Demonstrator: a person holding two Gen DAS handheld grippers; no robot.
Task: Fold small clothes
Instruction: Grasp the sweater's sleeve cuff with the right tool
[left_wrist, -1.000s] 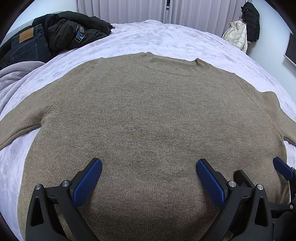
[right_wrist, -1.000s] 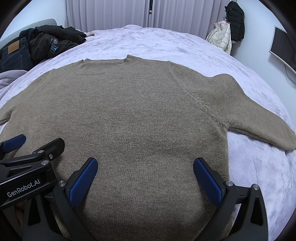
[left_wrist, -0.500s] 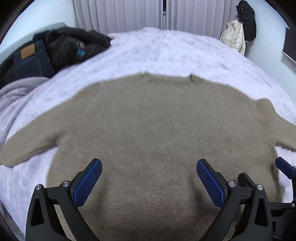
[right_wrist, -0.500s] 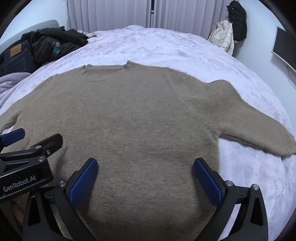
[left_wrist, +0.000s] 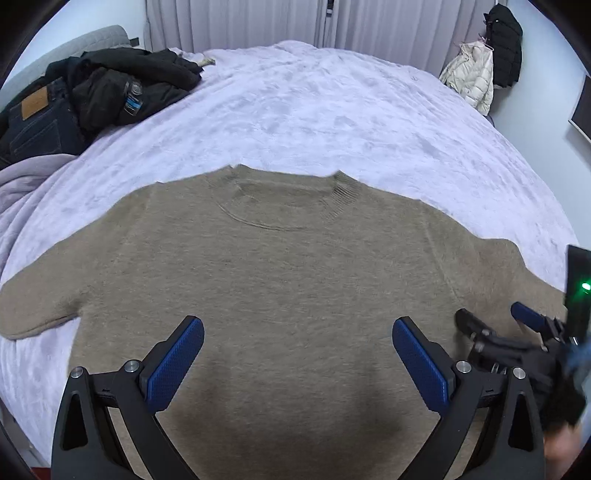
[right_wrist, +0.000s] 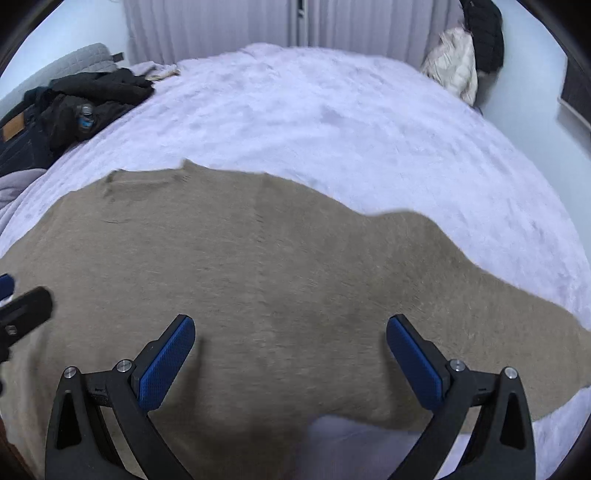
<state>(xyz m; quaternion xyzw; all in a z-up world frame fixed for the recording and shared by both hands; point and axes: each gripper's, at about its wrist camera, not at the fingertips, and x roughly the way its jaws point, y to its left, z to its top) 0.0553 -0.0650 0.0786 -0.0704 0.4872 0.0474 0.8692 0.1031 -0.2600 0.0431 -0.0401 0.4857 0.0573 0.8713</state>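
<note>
Tan sweater (left_wrist: 288, 280) lies flat on the bed (left_wrist: 332, 110), unfolded; both spread claws (left_wrist: 297, 358) (right_wrist: 290, 354) hover, likely to pinch a sleeve (right_wrist: 498, 314) at 3 o'clock.

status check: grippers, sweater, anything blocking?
Left gripper open, right gripper open, both empty over the sweater. Sweater flat on bed, unfolded, sleeves out. Nothing on it; dark clothes pile at far left corner.

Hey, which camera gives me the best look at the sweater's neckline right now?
The left wrist view. There the sweater's neckline sits near centre, sharp, with its ribbed collar and curved seam visible. The right wrist view is motion-blurred and shows the neckline only as a smeared edge at upper left.
</note>
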